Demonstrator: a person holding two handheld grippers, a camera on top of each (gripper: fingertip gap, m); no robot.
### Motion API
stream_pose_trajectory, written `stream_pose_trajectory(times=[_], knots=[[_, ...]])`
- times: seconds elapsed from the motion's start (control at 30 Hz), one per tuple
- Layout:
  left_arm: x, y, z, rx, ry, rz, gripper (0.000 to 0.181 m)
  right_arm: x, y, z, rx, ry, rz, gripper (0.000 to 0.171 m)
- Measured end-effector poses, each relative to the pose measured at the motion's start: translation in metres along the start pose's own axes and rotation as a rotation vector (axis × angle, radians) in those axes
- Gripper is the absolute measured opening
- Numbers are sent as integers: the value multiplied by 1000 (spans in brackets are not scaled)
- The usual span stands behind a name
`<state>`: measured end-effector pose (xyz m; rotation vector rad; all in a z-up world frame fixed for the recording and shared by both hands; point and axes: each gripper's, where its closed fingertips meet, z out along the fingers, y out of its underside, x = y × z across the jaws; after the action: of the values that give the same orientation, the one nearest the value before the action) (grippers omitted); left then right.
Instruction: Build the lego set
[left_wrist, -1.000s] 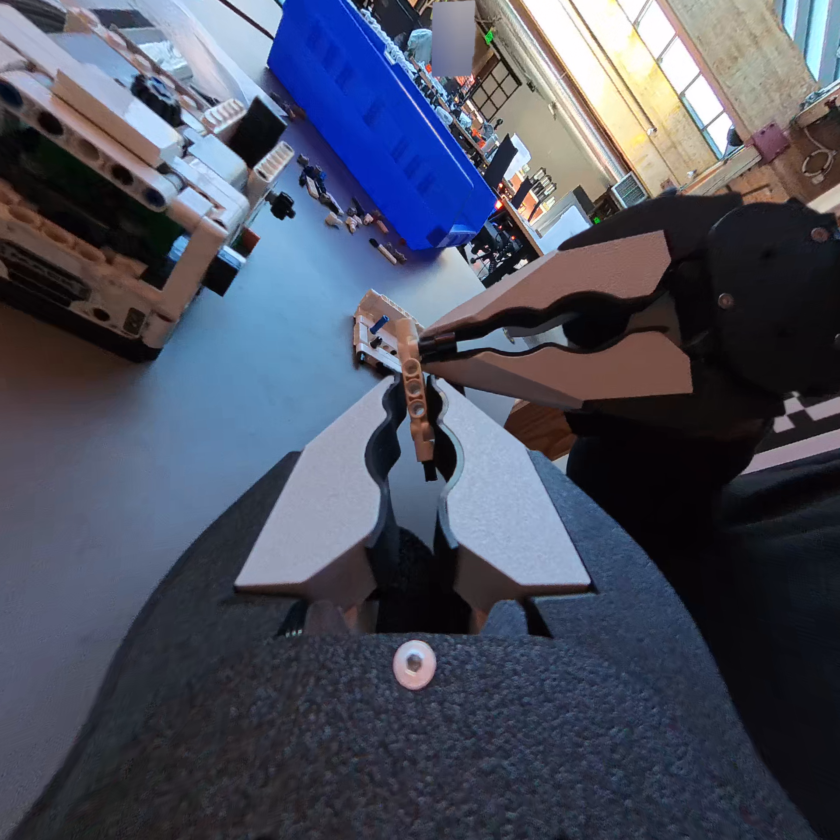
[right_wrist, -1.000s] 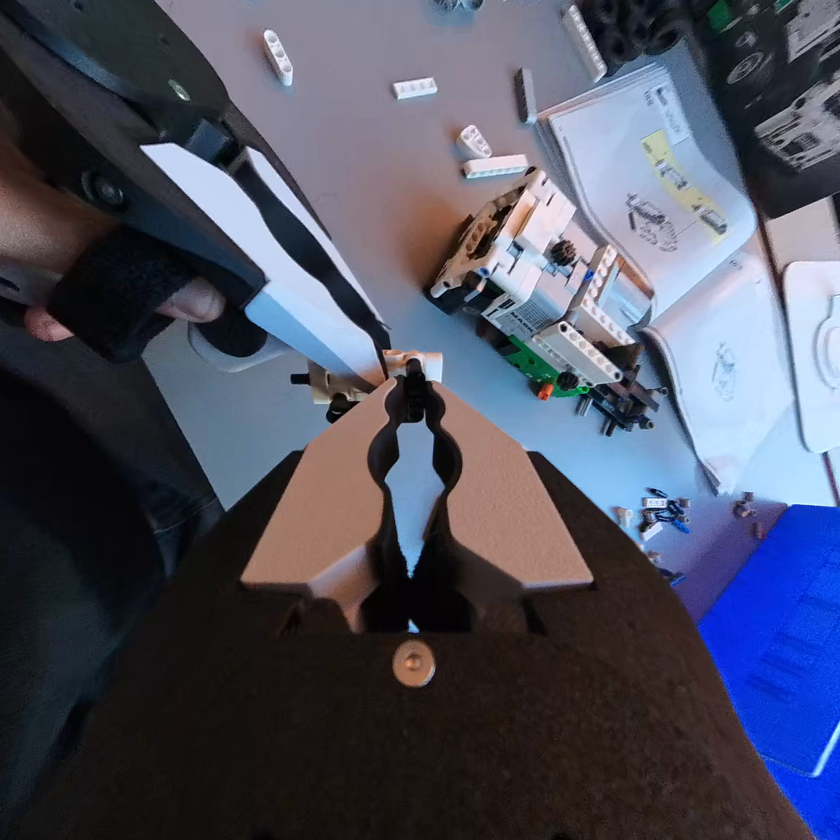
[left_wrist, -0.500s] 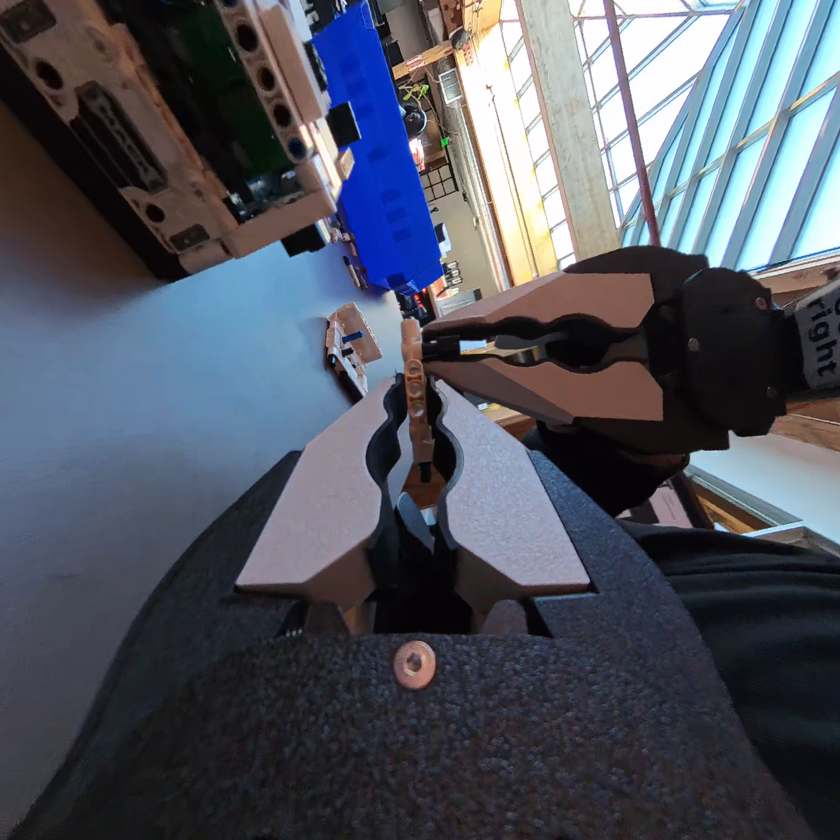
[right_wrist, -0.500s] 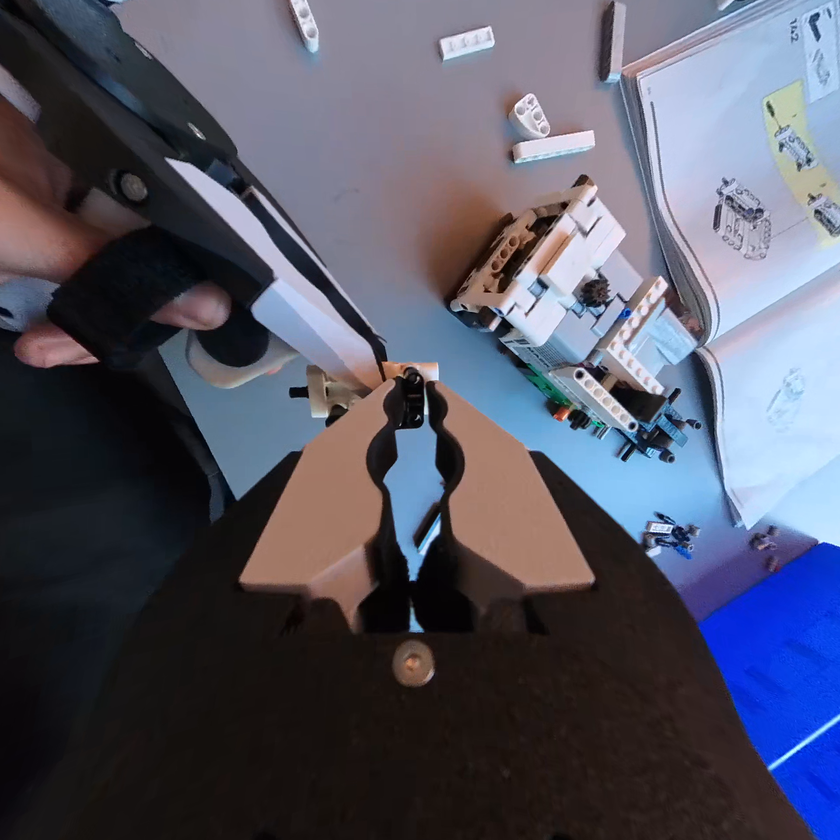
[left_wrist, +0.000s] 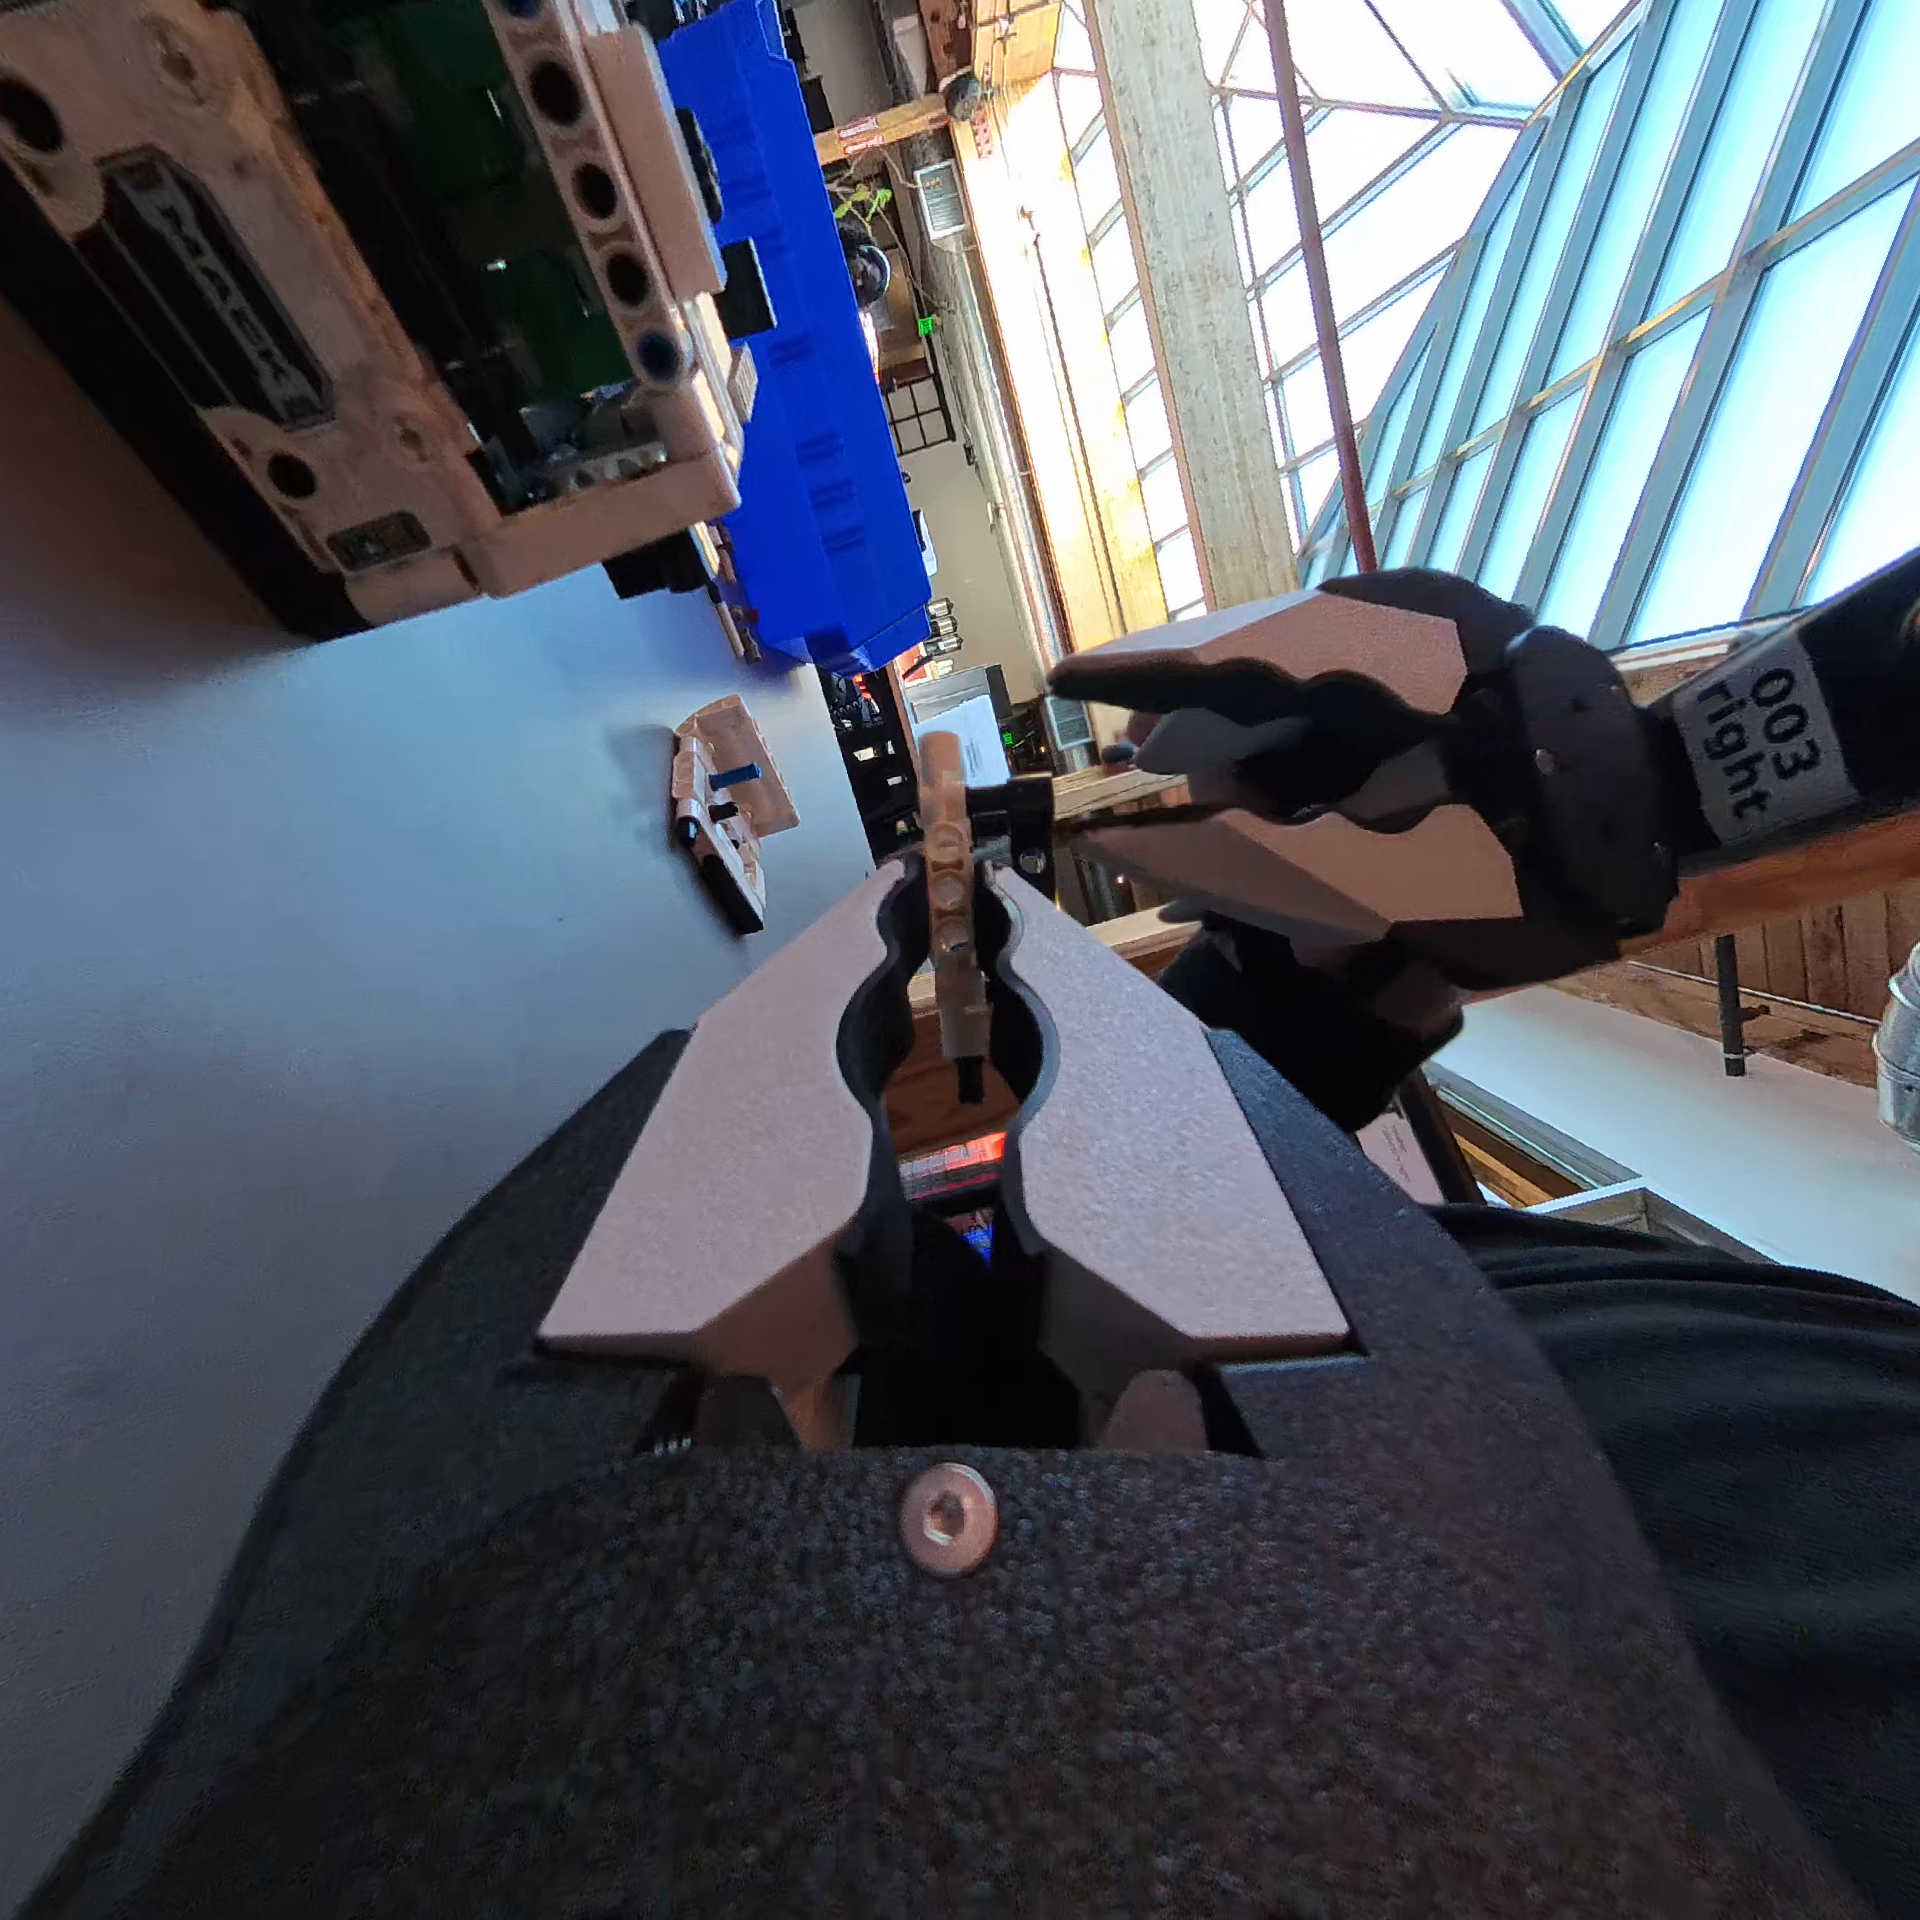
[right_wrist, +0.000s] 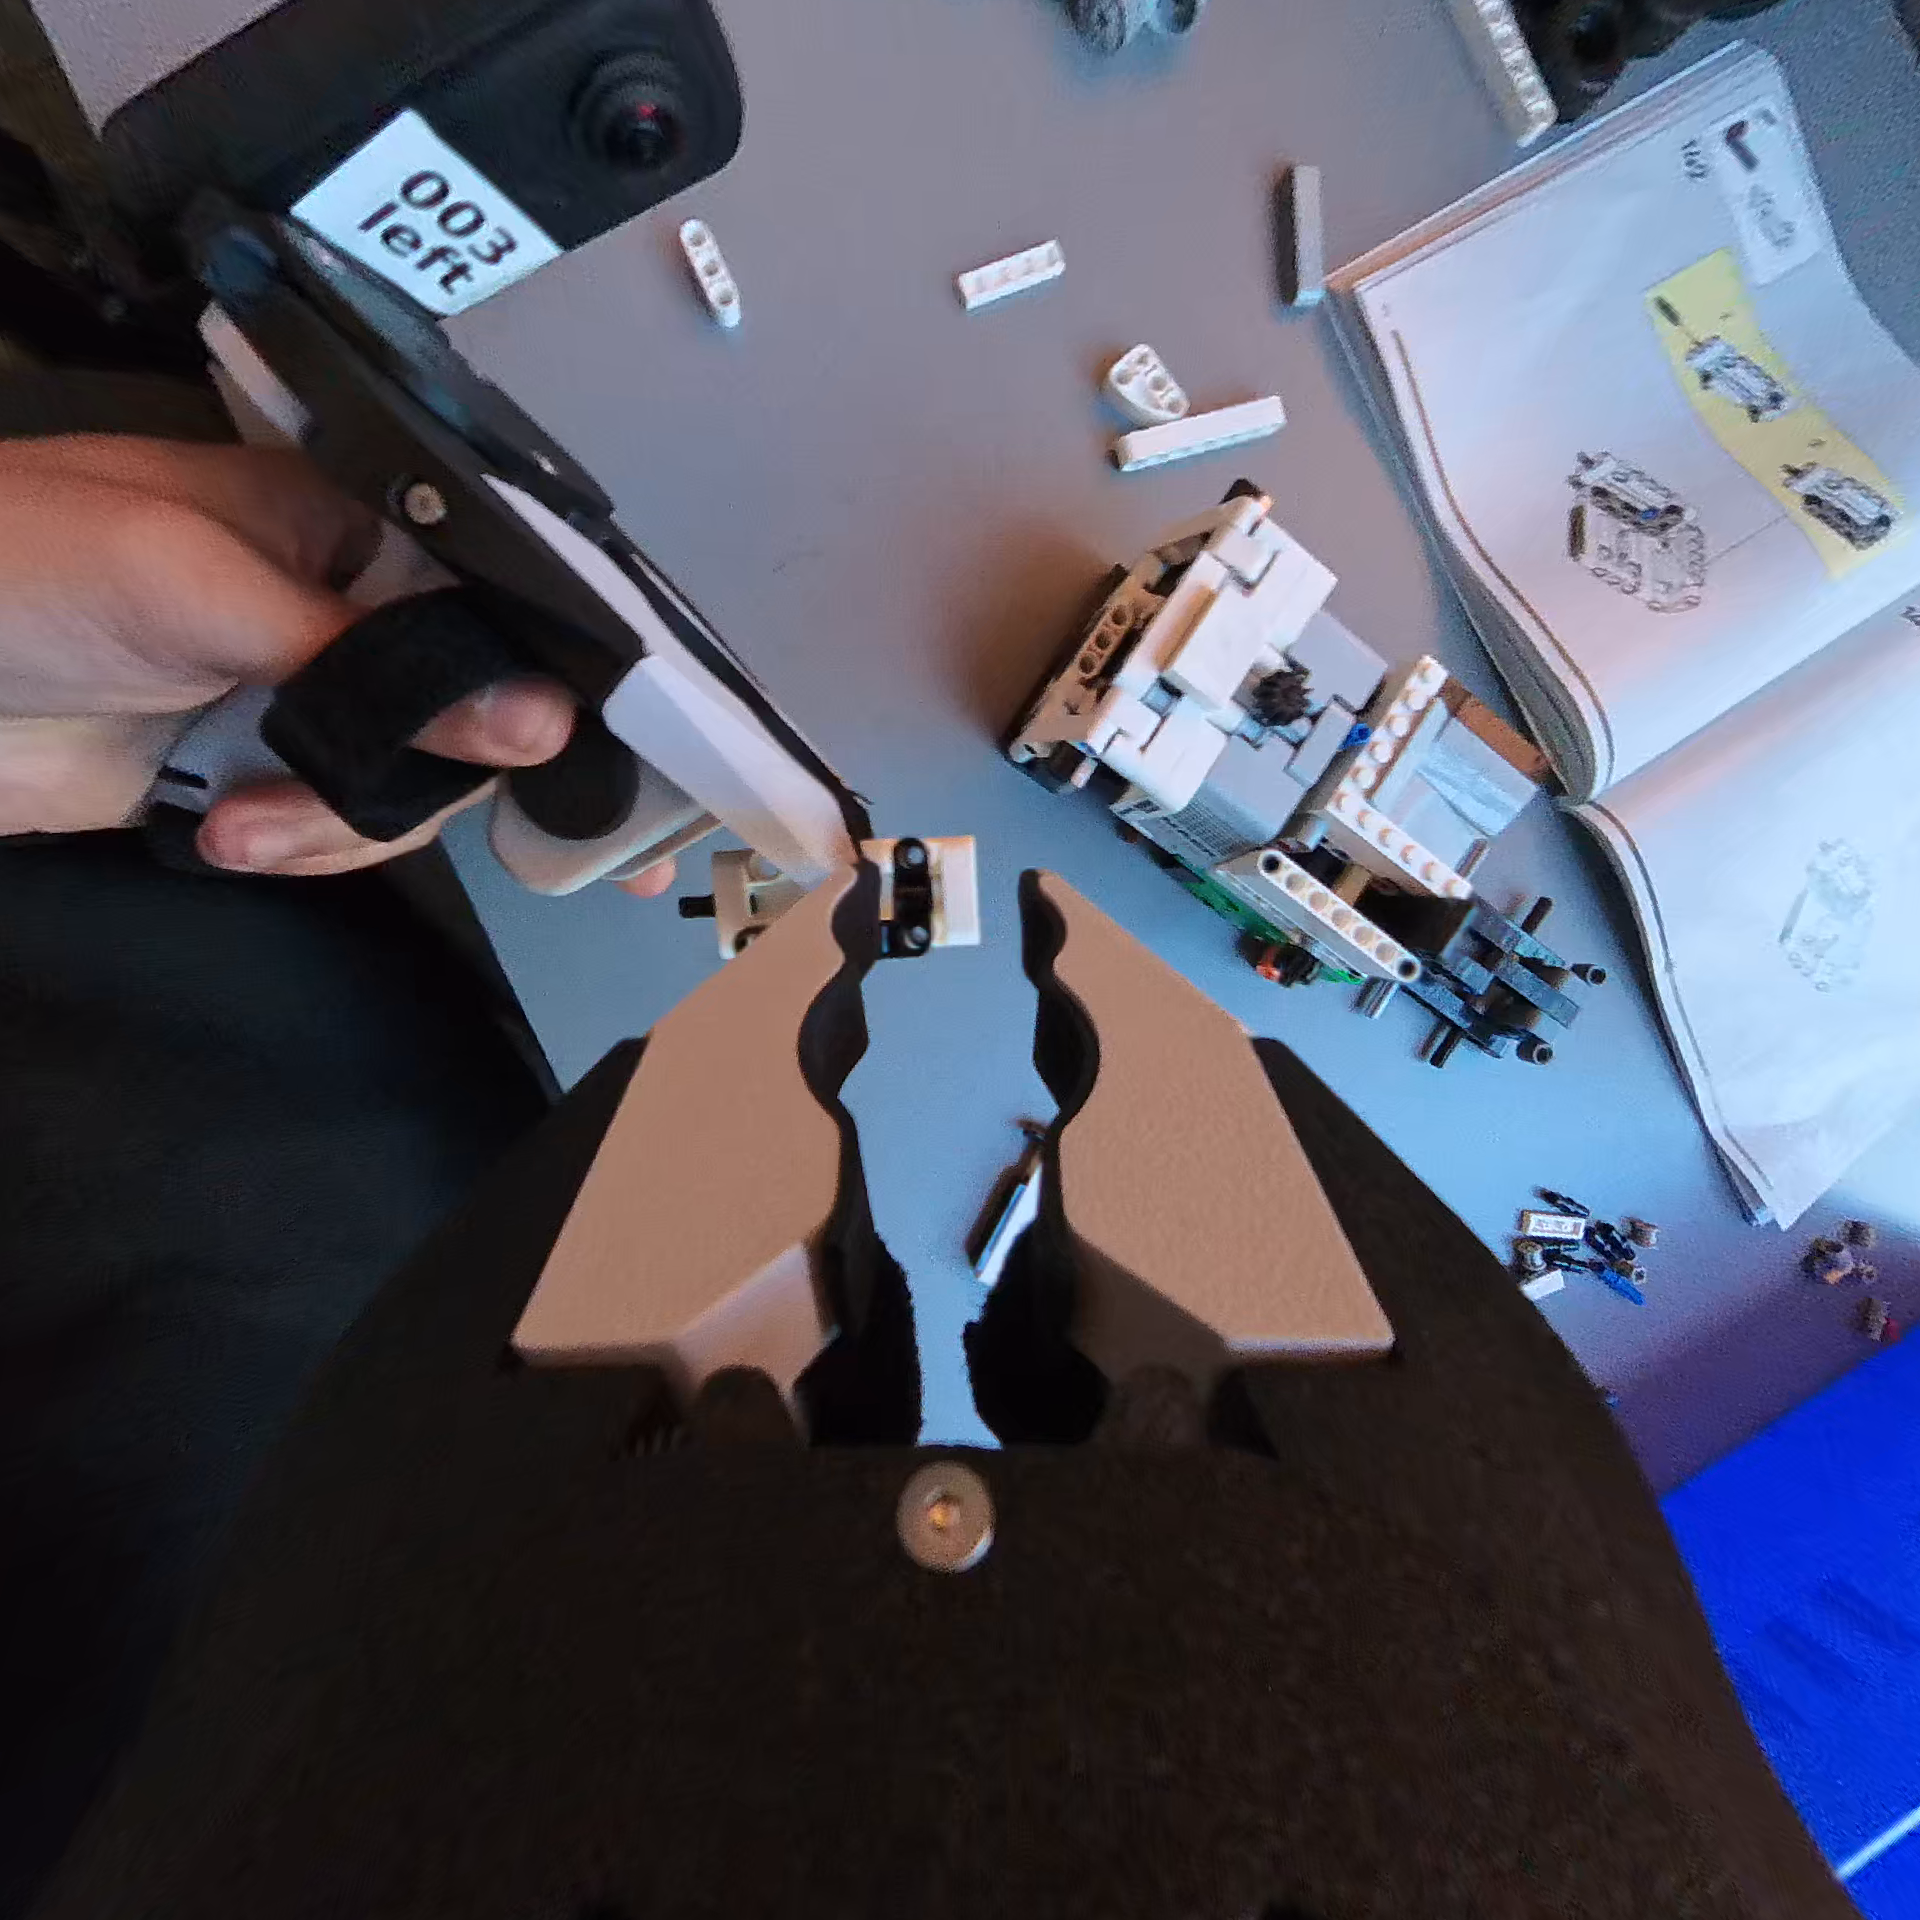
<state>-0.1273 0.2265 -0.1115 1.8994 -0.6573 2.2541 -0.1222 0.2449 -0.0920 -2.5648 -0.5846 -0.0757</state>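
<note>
My left gripper (left_wrist: 951, 875) is shut on a slim white beam with holes (left_wrist: 948, 894) and holds it above the grey table. A small black connector (left_wrist: 1006, 819) sticks out of the beam's side. My right gripper (left_wrist: 1070, 753) is open just right of that connector, not touching it. In the right wrist view my right gripper (right_wrist: 940, 888) has its jaws apart around the black connector (right_wrist: 910, 896) on the white piece (right_wrist: 954, 885). The left gripper (right_wrist: 847, 836) comes in from the upper left, held by a hand (right_wrist: 156, 644).
The part-built white and grey model (right_wrist: 1247, 748) stands on the table (right_wrist: 883, 499), beside an open instruction booklet (right_wrist: 1662, 520). Loose white beams (right_wrist: 1195, 431) lie behind it. A small sub-assembly (left_wrist: 727, 800) lies near the table edge. A blue bin (left_wrist: 821, 416) stands farther off.
My right gripper has opened and let go of the black connector, which stays on the beam. The left gripper still holds the beam, now tilted up towards the windows.
</note>
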Motion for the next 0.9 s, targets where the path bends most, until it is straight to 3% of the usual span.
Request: stream_pose_trajectory(times=[0.07, 0.17, 0.3, 0.4, 0.5, 0.67, 0.9], knots=[[2, 1, 1, -1, 12, -10, 6, 8, -1, -8, 65, -3, 30, 28], [4, -2, -1, 13, 22, -5, 7, 22, -6, -33, 317, -57, 199, 28], [11, -5, 0, 16, 45, 10, 7, 3, 2, -29, 577, -428, 612, 59], [14, -3, 4, -2, 57, 12, 7, -10, 6, -15, 668, -626, 835, 66], [14, 0, 8, -19, 53, 13, 7, -12, 3, -17, 757, -749, 932, 62], [12, 5, 12, -41, 36, 16, 7, -13, 9, -7, 763, -820, 971, 56], [10, 9, 16, -64, 8, 38, 6, -14, 13, -4, 776, -914, 987, 27]])
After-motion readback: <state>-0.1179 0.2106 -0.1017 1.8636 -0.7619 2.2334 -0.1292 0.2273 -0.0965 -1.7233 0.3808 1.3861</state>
